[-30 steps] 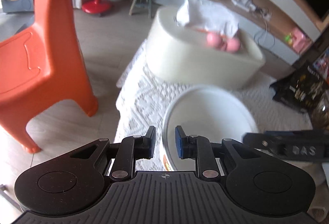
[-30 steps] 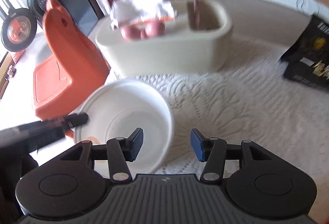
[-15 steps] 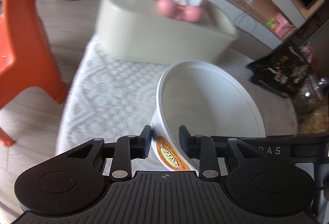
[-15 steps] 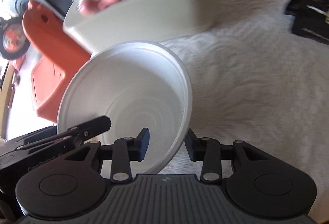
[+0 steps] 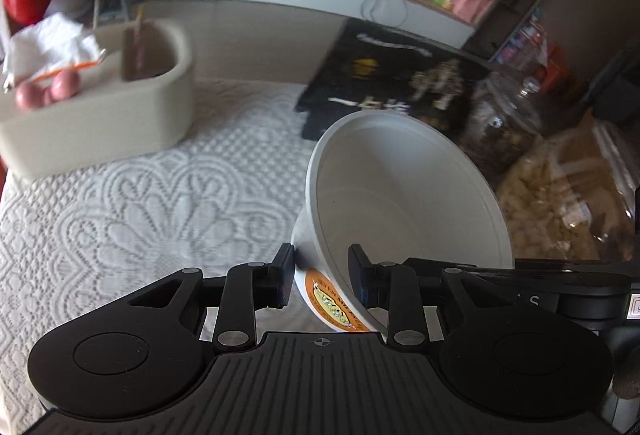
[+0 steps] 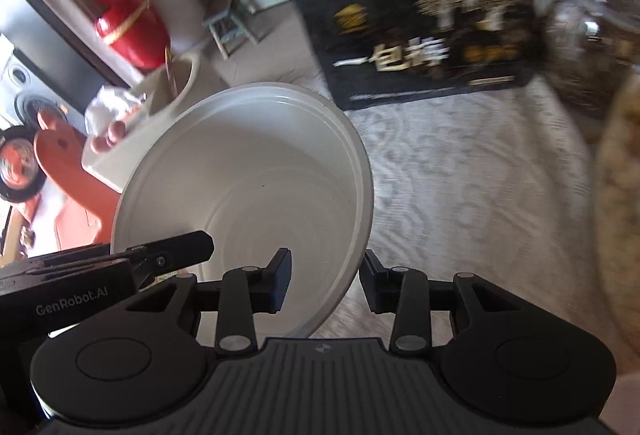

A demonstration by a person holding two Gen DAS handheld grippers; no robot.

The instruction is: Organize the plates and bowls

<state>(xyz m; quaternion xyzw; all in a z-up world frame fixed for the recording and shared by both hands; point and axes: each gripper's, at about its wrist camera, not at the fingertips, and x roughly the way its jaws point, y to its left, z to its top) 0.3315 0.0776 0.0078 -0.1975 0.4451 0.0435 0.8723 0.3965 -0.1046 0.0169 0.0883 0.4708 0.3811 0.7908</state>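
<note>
A white disposable bowl [image 5: 400,203] with an orange label on its outside is held tilted above the white lace tablecloth [image 5: 140,211]. My left gripper [image 5: 322,281] straddles its near rim, one finger outside and one inside, shut on the wall. In the right wrist view the same bowl [image 6: 248,195] fills the centre, and my right gripper [image 6: 324,283] straddles its right rim, shut on it. The left gripper's finger [image 6: 168,249] shows at the bowl's left edge. No plates are in view.
A beige tub [image 5: 100,115] with tissue and pink balls stands at the table's back left. A black printed bag [image 5: 384,87] lies at the back. Clear bags of snacks [image 5: 568,195] sit at the right. An orange chair [image 6: 60,171] stands beyond the left edge.
Both grippers have swung right across the table with the bowl. The right gripper, wide open and beside the bowl a second ago, has closed onto its rim. The bowl stays tilted.
</note>
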